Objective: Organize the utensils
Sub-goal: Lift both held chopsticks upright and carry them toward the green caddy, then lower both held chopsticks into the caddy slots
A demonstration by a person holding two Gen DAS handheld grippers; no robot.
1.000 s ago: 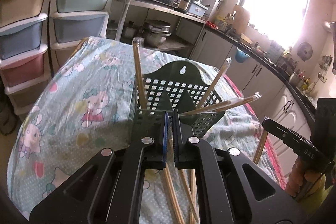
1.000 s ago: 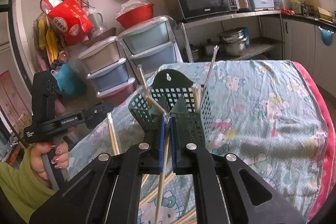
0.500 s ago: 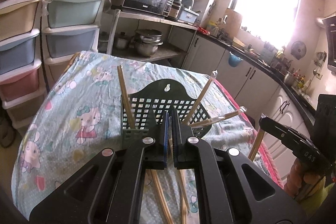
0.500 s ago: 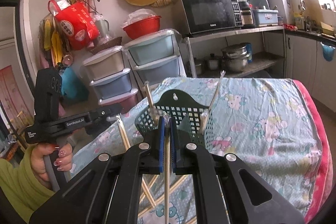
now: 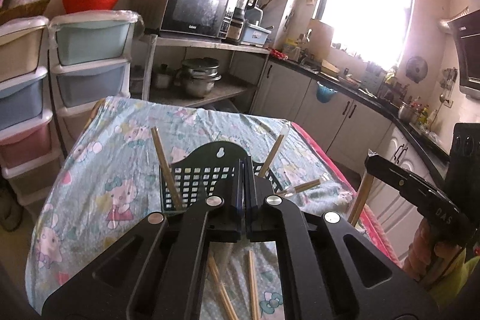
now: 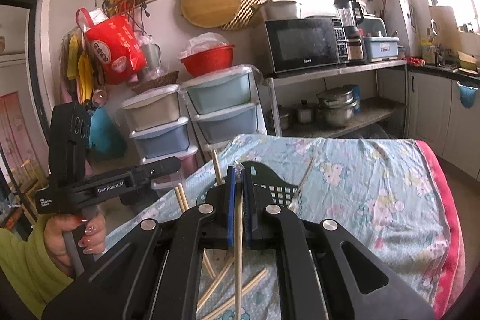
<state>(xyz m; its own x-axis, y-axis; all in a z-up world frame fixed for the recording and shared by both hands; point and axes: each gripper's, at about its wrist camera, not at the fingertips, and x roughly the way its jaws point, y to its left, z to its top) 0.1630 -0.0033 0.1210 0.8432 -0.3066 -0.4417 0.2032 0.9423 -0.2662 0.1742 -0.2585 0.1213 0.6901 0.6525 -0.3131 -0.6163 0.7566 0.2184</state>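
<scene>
A dark green mesh utensil holder stands on the cloth-covered table with several wrapped wooden chopsticks leaning in it. It also shows in the right wrist view. My left gripper is shut above and just in front of the holder; a chopstick hangs below it in the right wrist view. My right gripper is shut on a wrapped chopstick, held upright in front of the holder. Loose chopsticks lie on the cloth below the grippers.
Stacked plastic drawers stand beyond the table's far left. A metal shelf with a microwave and pots is behind. Kitchen cabinets run along the right. The cloth has a red edge on the right.
Both grippers have risen and drawn back from the holder, which now sits lower and smaller in both views. The right gripper lifted its chopstick up with it.
</scene>
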